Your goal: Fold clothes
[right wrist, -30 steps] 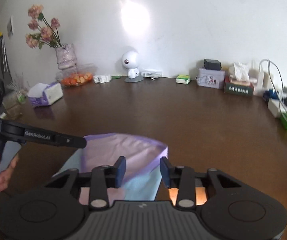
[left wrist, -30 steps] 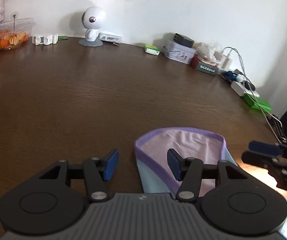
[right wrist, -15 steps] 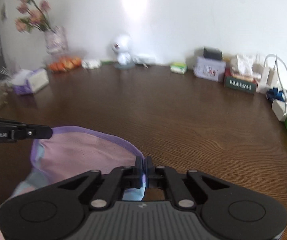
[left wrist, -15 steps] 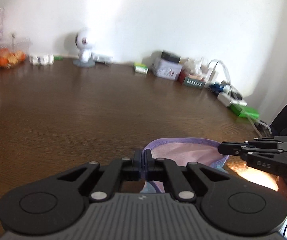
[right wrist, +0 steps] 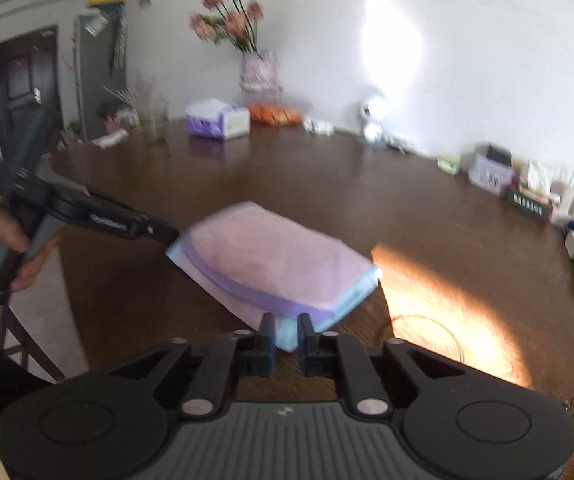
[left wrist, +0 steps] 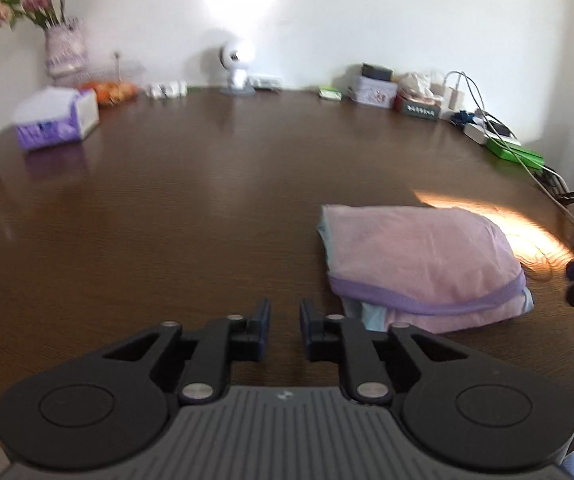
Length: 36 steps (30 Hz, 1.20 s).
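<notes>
Left wrist view, left hand-held gripper [left wrist: 283, 322] just parting, empty, clock writing [left wrist: 421, 111] blurred.

Soft matt cloth garment [left wrist: 419, 264] lies on glossy dark wood table [left wrist: 191, 208].

Folded garment [left wrist: 423, 264], pale pink w/ purple trim band along near edge, light-blue layer showing underneath at corners. Lies flat on dark wood table, compact rectangular bundle, slightly puffy on top. Sits toward right side in left-wrist view, next to sunlit patch; blurred in right-wrist view [right wrist: 271, 264], blue corner nearest cam.
</notes>
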### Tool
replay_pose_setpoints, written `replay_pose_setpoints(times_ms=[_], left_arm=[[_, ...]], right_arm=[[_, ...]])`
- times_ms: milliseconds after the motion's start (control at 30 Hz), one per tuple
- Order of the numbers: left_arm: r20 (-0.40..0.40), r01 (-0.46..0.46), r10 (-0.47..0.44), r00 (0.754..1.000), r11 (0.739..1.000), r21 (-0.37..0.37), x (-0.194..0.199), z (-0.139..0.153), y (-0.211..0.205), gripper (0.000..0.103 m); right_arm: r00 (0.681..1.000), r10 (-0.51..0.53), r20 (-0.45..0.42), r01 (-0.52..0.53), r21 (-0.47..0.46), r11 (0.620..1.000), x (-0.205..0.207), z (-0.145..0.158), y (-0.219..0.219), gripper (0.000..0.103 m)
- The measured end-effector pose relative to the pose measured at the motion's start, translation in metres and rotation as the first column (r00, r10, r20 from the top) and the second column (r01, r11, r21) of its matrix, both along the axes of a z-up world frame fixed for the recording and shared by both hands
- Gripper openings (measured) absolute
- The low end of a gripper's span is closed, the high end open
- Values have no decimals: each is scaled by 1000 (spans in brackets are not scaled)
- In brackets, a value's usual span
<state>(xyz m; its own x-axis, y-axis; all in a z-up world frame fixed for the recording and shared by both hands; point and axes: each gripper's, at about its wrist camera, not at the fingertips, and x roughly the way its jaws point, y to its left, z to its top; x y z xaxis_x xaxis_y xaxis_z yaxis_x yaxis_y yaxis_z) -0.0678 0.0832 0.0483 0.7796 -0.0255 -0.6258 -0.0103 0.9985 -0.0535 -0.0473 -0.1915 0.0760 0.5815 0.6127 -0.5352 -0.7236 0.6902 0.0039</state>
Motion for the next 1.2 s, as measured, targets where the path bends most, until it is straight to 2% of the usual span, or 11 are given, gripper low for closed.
replay_pose_setpoints(times_ms=[33,100,233,300,367,467,533,767,1067,1133,1200], left_arm=[[24,10,-10,1000,1000,-12,-1,6,-1,42],[71,66,-62,996,996,-53,1,16,-8,47],[59,219,-212,975,967,-131,18,9,-29,58],[34,251,-249,968,958,-137,15,0,-30,61],[22,250,-249,968,961,-116,8,-6,-26,68],[9,233,-233,972,966,-109,1,-11,-14,71],[-22,245,-249,968,962,-124,5,-13,-11,64],[-41,318,-321,946,945,-71,14,-16,-18,64],[-30,324,-325,945,945,-38,11,-17,-22,62],[-28,328,-329,944,944,-12,10,-17,-25,43],[-29,322,-322,946,947,1,11,-16,-24,28]], right_arm=[[1000,14,14,-14,30,999,-3,5,-2,34],[1000,-9,22,7,77,997,2,8,-1,35],[997,-69,-36,70,31,997,33,-14,23,35],[996,-38,-77,36,-29,999,39,-30,31,35],[998,-20,-58,16,-84,996,30,-38,30,36],[998,-39,-45,36,-78,996,14,-36,20,43],[997,-47,-57,44,-51,998,11,-34,13,44],[996,-59,-65,53,-82,995,16,-43,23,39],[996,-69,-63,66,-54,996,19,-45,29,37],[996,-75,-55,73,-38,997,17,-46,29,35],[995,-83,-51,82,-24,996,16,-47,28,26]])
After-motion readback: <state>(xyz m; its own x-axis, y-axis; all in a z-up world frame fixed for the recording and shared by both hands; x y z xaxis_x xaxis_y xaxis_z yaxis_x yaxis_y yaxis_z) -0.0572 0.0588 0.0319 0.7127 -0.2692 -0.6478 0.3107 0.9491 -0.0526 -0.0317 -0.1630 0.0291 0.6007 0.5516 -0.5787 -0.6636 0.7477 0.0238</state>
